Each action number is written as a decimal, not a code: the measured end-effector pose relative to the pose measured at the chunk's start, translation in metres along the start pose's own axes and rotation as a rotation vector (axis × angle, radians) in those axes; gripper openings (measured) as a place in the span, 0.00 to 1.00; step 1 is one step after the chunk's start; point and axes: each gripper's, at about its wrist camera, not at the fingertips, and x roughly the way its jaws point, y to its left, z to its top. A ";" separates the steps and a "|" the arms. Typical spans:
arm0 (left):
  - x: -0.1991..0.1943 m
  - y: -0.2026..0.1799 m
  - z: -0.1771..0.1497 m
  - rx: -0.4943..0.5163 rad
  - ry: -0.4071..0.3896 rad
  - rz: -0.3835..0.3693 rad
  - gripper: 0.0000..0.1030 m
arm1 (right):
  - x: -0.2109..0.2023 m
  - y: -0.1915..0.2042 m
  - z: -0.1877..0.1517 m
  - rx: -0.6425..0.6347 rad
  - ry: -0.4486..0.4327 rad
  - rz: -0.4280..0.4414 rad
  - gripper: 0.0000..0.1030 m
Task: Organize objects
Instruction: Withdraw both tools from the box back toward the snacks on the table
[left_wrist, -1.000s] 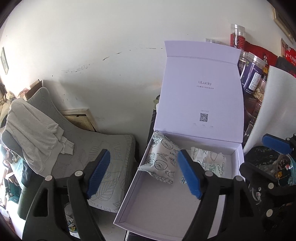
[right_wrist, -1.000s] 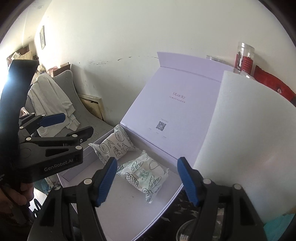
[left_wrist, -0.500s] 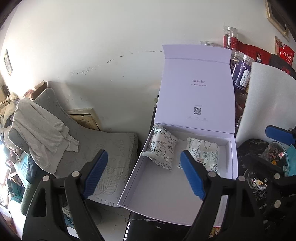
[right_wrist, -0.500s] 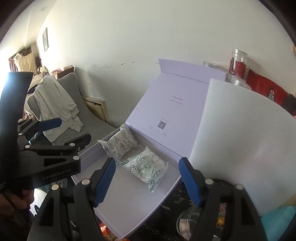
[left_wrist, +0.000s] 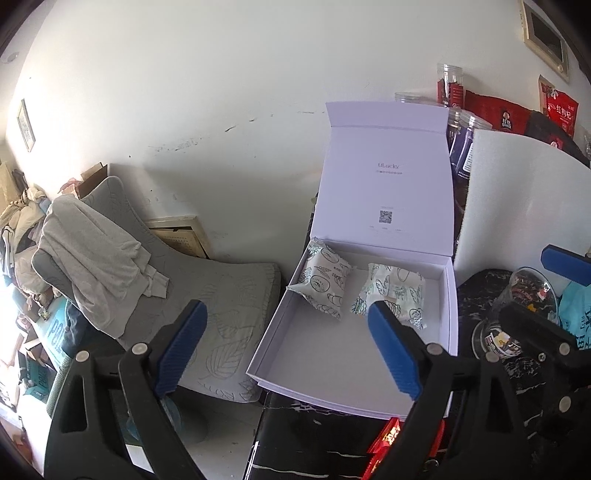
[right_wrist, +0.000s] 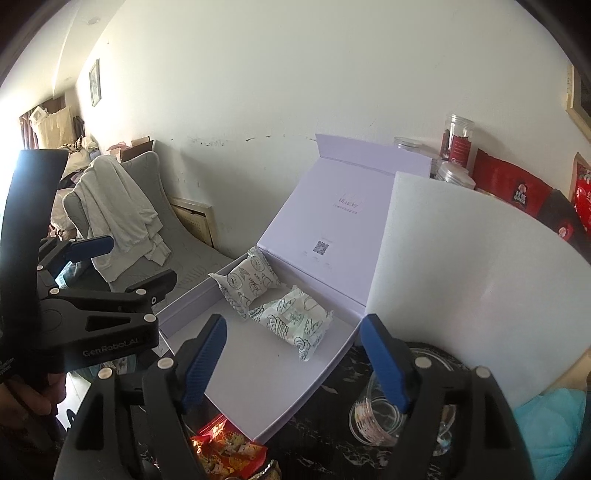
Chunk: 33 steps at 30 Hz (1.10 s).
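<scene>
Since the earlier frames both grippers have drawn back from the white box (left_wrist: 354, 373), so it sits farther ahead of the jaws and more of the dark tabletop (left_wrist: 306, 439) shows beneath them. The left gripper (left_wrist: 288, 350) is empty, its jaws wide and opening, with the box's near left corner between them. Ahead of its jaws the left packet (left_wrist: 325, 280) leans on the box's left wall; the right packet (left_wrist: 391, 291) lies flat just beyond its right jaw. The right gripper (right_wrist: 295, 362) is empty too, jaws opening over the box floor. Both packets look light, soft and crinkly, probably slippery film; pinching across the puffed middle should hold better than a sealed edge.
</scene>
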 end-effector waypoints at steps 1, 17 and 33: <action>-0.003 0.000 -0.001 -0.001 -0.002 0.001 0.86 | -0.005 0.001 -0.002 -0.001 -0.005 0.000 0.75; -0.046 -0.005 -0.030 -0.017 -0.008 -0.002 0.87 | -0.046 0.004 -0.032 0.000 -0.015 -0.004 0.75; -0.069 -0.023 -0.071 -0.012 0.027 -0.016 0.87 | -0.069 0.002 -0.080 0.014 0.021 0.007 0.75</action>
